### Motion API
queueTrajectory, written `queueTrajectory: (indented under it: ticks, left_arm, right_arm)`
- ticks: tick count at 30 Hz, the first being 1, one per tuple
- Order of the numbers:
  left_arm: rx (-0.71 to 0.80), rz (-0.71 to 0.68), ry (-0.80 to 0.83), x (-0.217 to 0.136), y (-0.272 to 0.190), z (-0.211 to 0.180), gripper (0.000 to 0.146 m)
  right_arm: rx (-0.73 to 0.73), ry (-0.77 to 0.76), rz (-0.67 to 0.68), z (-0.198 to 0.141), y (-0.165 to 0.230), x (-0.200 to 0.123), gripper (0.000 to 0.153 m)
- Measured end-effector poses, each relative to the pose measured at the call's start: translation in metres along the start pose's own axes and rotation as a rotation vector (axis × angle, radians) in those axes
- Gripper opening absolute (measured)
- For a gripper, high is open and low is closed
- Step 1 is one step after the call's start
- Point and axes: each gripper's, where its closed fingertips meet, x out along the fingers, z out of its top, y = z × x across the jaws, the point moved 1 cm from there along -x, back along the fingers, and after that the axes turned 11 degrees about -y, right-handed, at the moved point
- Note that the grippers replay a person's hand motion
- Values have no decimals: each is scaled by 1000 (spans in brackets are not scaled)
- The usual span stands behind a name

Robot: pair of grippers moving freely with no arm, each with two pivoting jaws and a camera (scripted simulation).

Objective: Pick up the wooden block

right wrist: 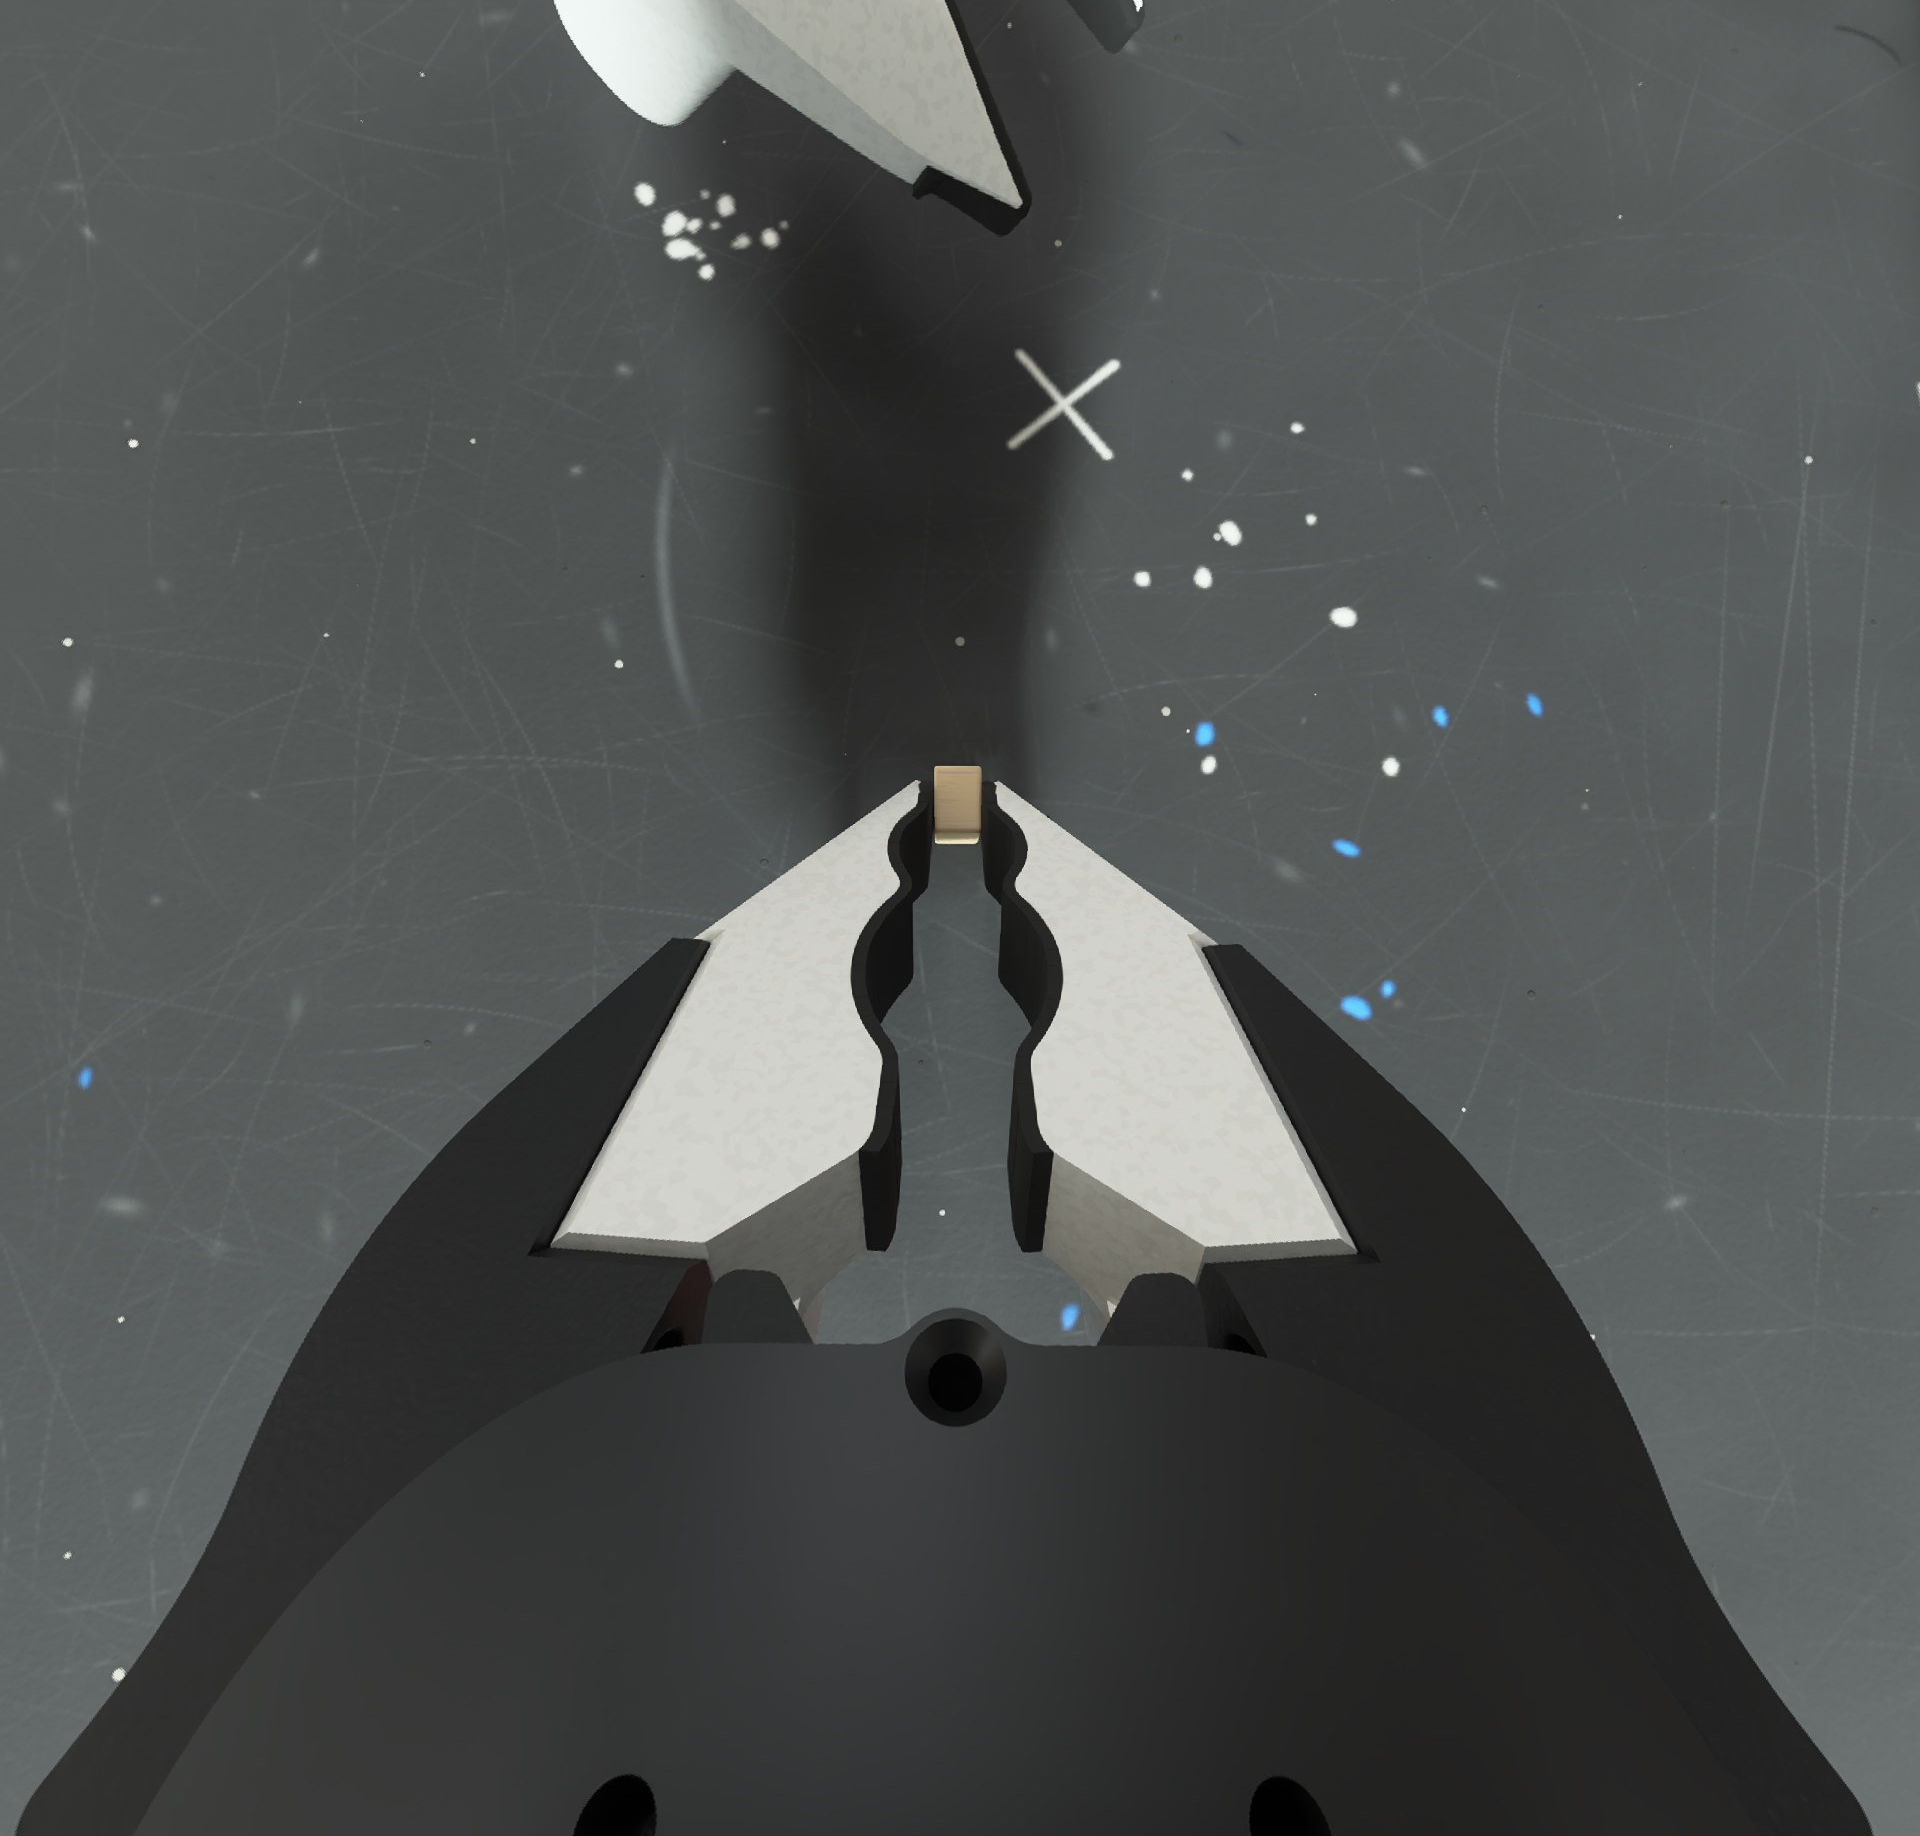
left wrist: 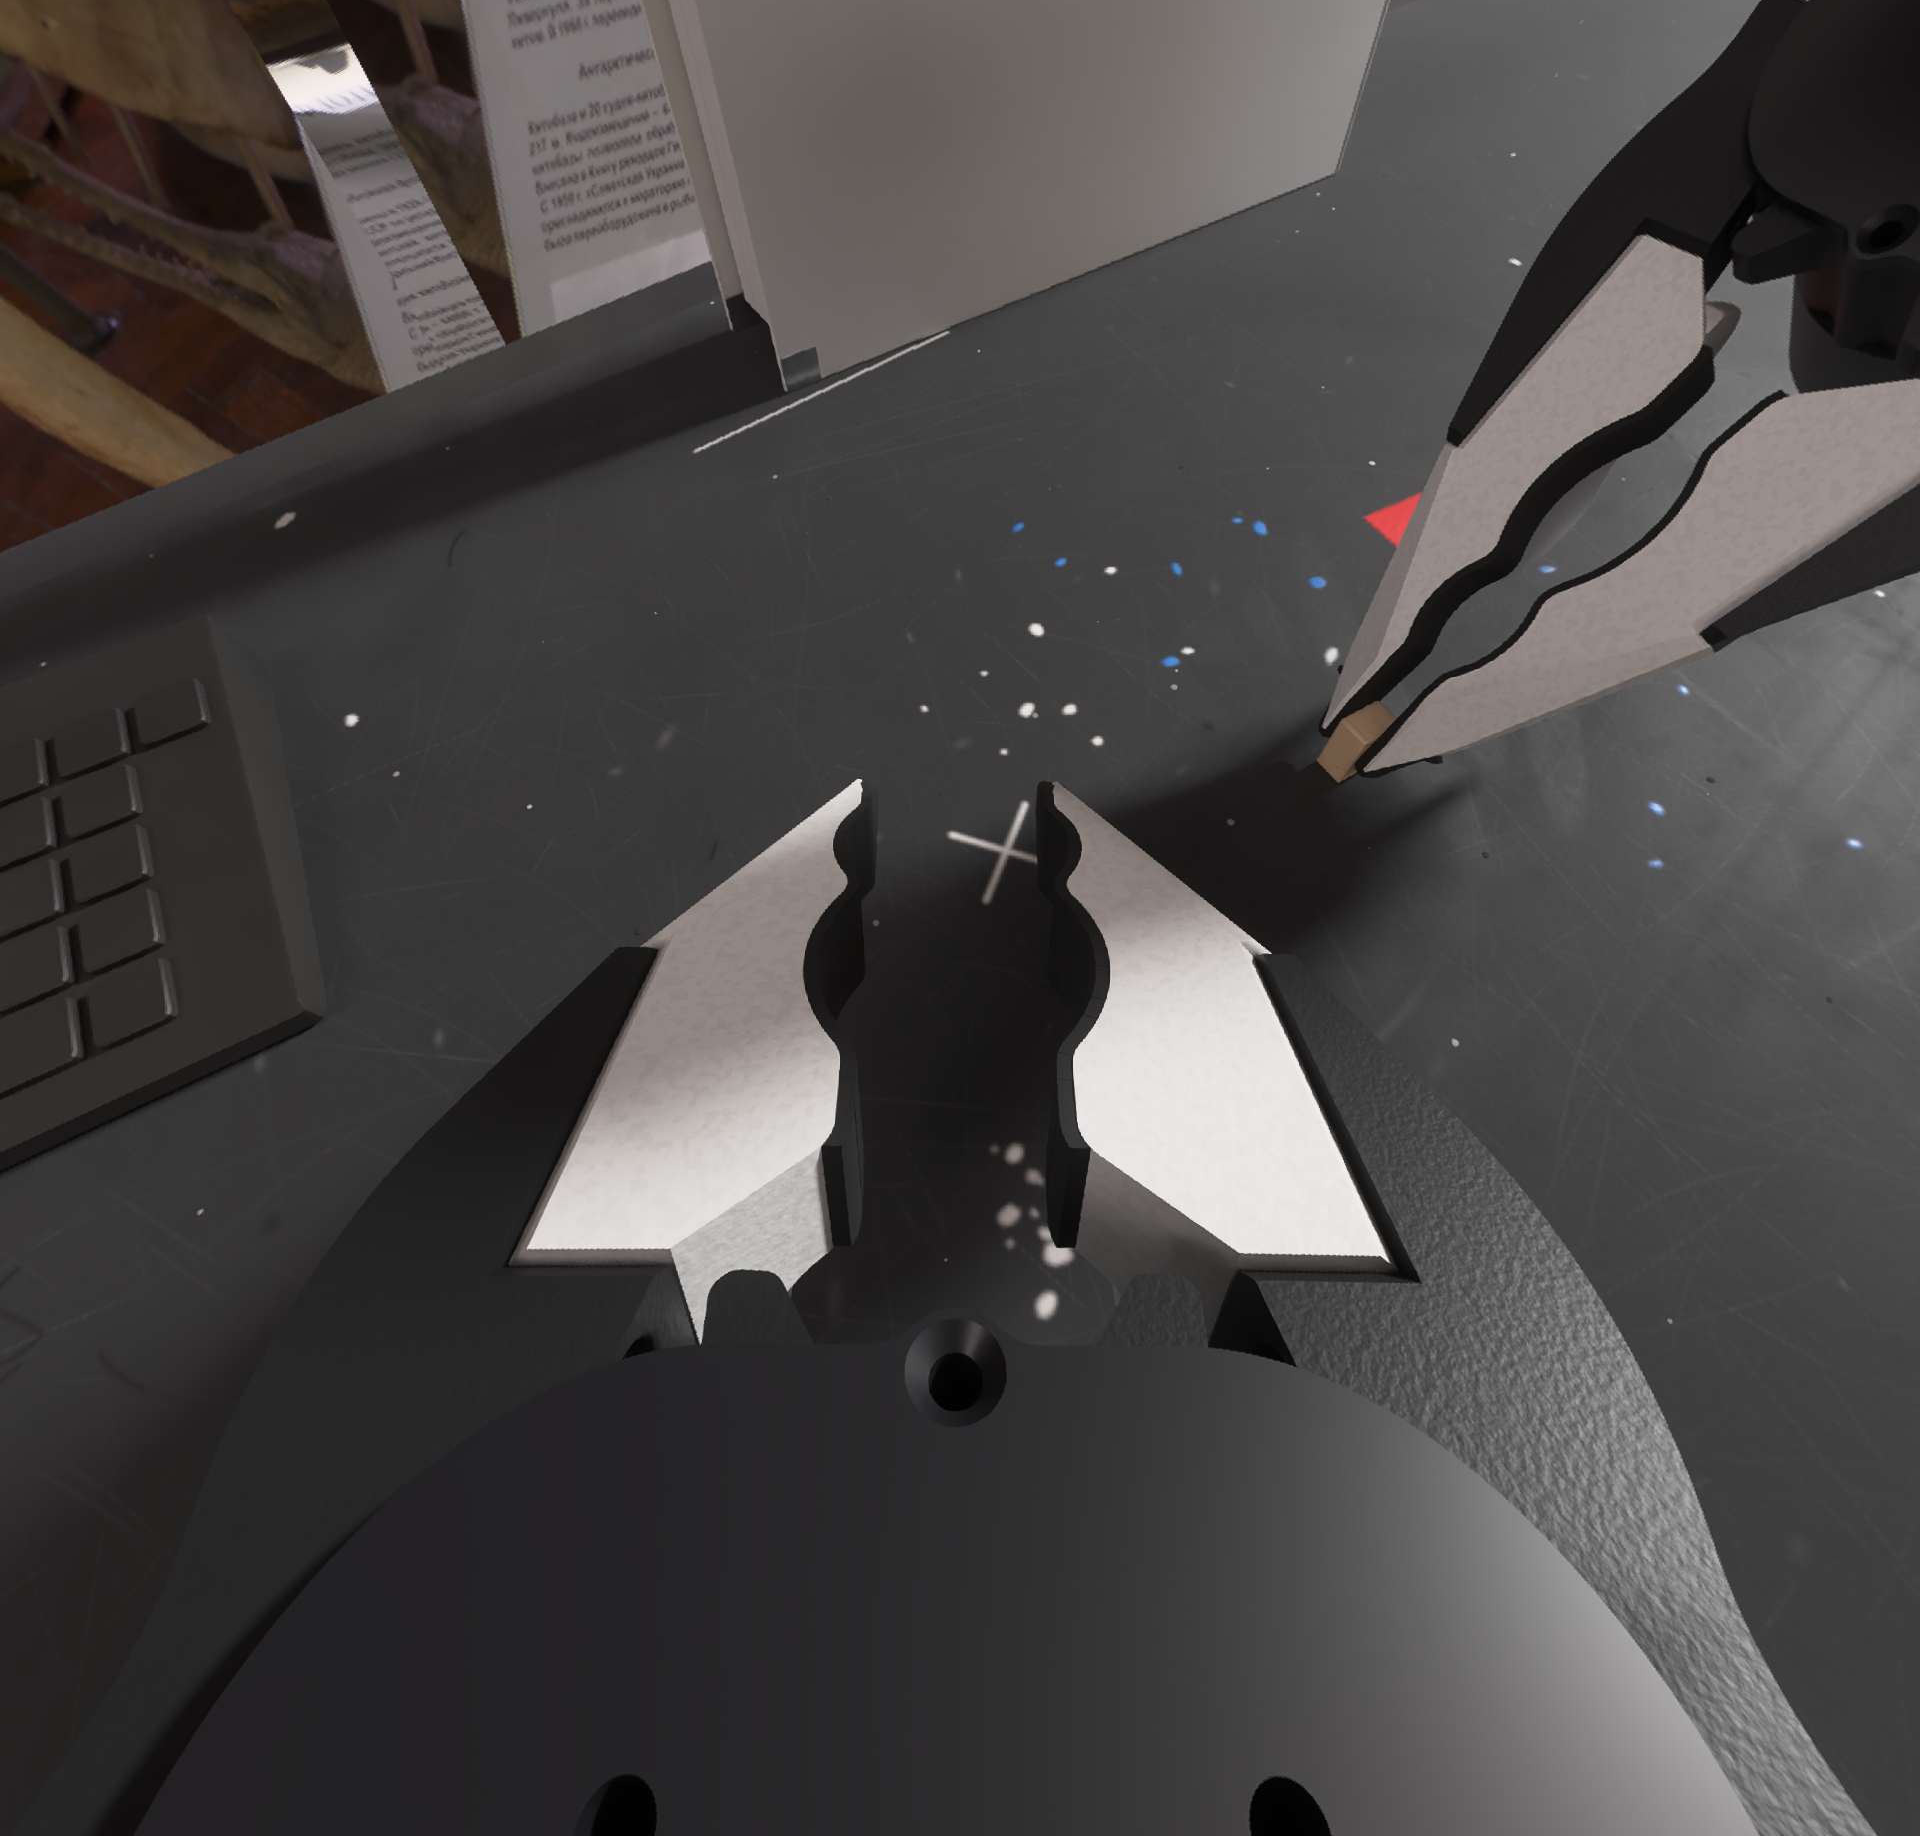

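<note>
Scratched, paint-flecked dark tabletop (right wrist: pixel 416 851), white panel (left wrist: pixel 1039 124) behind.
Wooden block (right wrist: pixel 957 802) pinched in right hand-held gripper (right wrist: pixel 957 799), long axis seemingly along fingers; left hand-held gripper (left wrist: pixel 956 799) released.

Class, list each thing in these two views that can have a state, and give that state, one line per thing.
Small tan wooden block: pinched between the right tool's fingertips, at the dark grey table.
Right tool: shut on the block, tips pointing down.
Left tool: open, holding nothing, above the white cross mark.
Dark grey keypad: lying flat on the table, untouched.
White upright panel: standing on the table.
</note>
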Motion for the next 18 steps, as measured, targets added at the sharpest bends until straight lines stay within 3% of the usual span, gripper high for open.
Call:
queueTrajectory:
  ticks: [7, 11, 14, 18]
  left_arm:
    - [-4, 2, -1, 0, 0, 0, 30]
    - [-5, 2, -3, 0, 0, 0, 30]
    - [-4, 1, -4, 0, 0, 0, 30]
    - [1, 0, 1, 0, 0, 0, 31]
  right_arm:
    - [-5, -7, -1, 1, 0, -1, 8]
    - [6, -56, -42, 12, -3, -24, 8]
    - [0, -99, -180, 28, -20, -77, 8]
    - [134, -179, -485, 30, -68, -190, 8]
